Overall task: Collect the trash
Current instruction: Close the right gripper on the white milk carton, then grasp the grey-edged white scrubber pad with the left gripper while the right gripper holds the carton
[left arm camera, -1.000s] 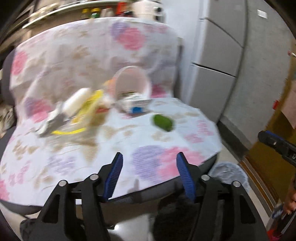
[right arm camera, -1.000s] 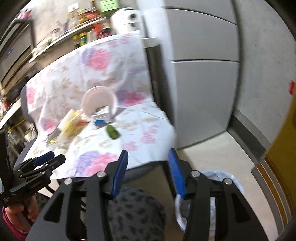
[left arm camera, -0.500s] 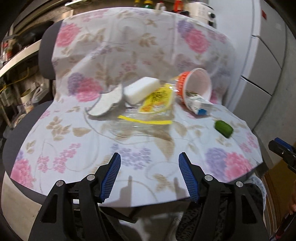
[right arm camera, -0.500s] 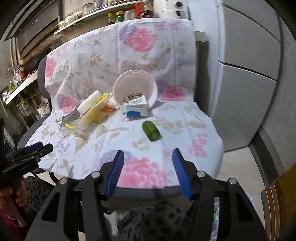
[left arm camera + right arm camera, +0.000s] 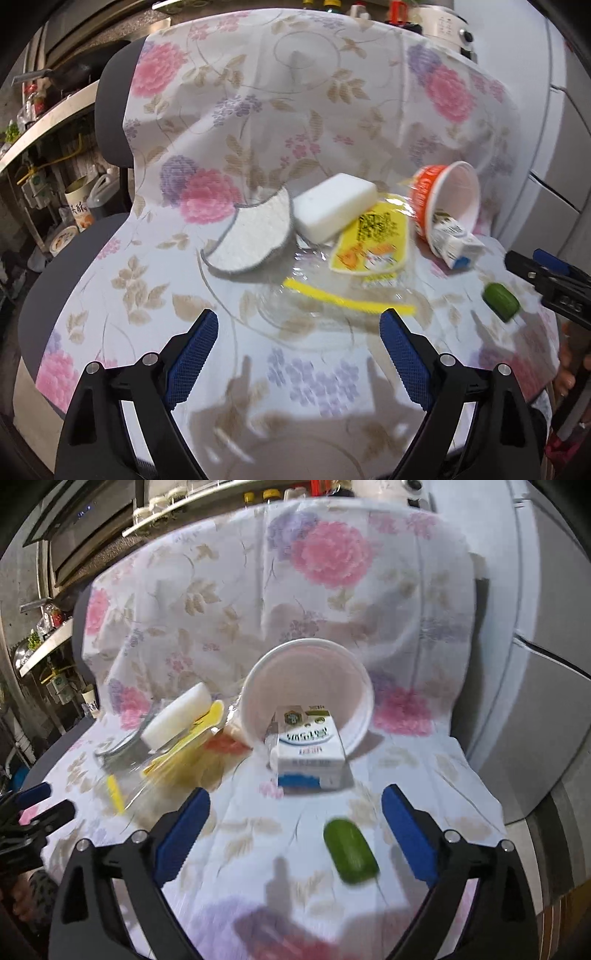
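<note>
Trash lies on a chair draped in a floral cloth (image 5: pixel 258 122). An orange noodle cup (image 5: pixel 445 201) lies on its side with a small carton (image 5: pixel 456 242) at its mouth. Left of it are a white sponge block (image 5: pixel 334 206), a grey-edged cloth piece (image 5: pixel 251 236), and a clear and yellow wrapper (image 5: pixel 373 240). A green cap (image 5: pixel 500 301) lies to the right. My left gripper (image 5: pixel 299 339) hangs above the seat's front, jaws opening, nothing between them. My right gripper (image 5: pixel 295 823) faces the carton (image 5: pixel 308 757) and cup (image 5: pixel 306 690), jaws opening and empty; the green cap (image 5: pixel 351 851) lies just ahead between the fingers' line.
A grey cabinet (image 5: pixel 546 627) stands right of the chair. Shelves with bottles and clutter (image 5: pixel 44 122) run along the left and behind. The right gripper's tip (image 5: pixel 546 277) shows at the right edge of the left wrist view; the left gripper's tip (image 5: pixel 33 812) shows at the right wrist view's left edge.
Both grippers have swung toward the chair and come closer to the trash. Both pairs of jaws stand wider apart than before. The bin on the floor has left view.
</note>
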Motion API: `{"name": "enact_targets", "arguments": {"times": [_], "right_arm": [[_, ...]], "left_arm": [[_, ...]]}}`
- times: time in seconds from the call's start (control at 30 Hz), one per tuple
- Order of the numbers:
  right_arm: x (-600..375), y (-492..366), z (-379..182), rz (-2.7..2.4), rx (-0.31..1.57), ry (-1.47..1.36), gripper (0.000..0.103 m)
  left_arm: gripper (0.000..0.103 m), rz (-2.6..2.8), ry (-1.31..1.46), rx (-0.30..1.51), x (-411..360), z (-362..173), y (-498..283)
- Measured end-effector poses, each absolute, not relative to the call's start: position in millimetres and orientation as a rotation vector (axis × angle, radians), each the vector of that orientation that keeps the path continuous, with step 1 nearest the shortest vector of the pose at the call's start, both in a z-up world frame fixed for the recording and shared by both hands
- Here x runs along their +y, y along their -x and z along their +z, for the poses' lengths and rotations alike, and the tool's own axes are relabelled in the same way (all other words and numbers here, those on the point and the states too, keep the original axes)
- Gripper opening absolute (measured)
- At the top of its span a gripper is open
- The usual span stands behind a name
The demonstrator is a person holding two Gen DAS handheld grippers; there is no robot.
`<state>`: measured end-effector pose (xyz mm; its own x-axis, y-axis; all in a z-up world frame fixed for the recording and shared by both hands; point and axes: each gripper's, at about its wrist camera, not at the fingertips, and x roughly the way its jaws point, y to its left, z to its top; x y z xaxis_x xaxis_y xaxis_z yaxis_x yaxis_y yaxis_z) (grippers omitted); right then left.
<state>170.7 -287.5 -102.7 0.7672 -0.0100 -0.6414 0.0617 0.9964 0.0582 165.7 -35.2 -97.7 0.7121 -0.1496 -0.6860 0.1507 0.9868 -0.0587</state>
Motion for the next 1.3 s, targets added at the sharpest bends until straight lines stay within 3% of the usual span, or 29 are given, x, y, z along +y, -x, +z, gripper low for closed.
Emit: {"name": "enact_targets", "arguments": {"times": [0.37,0.47,0.5,0.87,1.2,1.27,1.3], "right_arm": [[-297.3,-254.8,-144.6,-0.082,0.876,-0.091,0.093],[-295.5,-254.8,-142.6,-0.063,0.868,-0.095,0.074],[-294.8,-253.8,-141.2,-0.062,0.869,-0.094,0.073],[-294.5,-142.1,-68.4,-0.051,0.672,-0.143,0.072],[-277.4,-74.1,-54.4,-0.067,0.583,-0.119,0.072],[-275.5,-73.9,-56.5,-0.058,0.586,-0.125,0.072],[-274.9,-73.6,-58.0,-0.055,0.590,-0.127,0.072]], "left_arm": [[0.089,-0.159,0.017,0.793,-31.0,-110.0,-191.8],[0.089,-0.153,0.020,0.798,-27.6,-111.5,-189.8],[0.089,-0.150,0.022,0.798,-25.7,-111.5,-188.9],[0.089,-0.128,0.039,0.774,-4.2,-97.9,-169.0],[0.087,-0.130,0.044,0.768,0.3,-99.3,-197.4],[0.084,-0.139,0.029,0.777,-4.5,-103.7,-207.9],[0.077,-0.147,0.019,0.784,-7.8,-107.1,-215.2]]}}
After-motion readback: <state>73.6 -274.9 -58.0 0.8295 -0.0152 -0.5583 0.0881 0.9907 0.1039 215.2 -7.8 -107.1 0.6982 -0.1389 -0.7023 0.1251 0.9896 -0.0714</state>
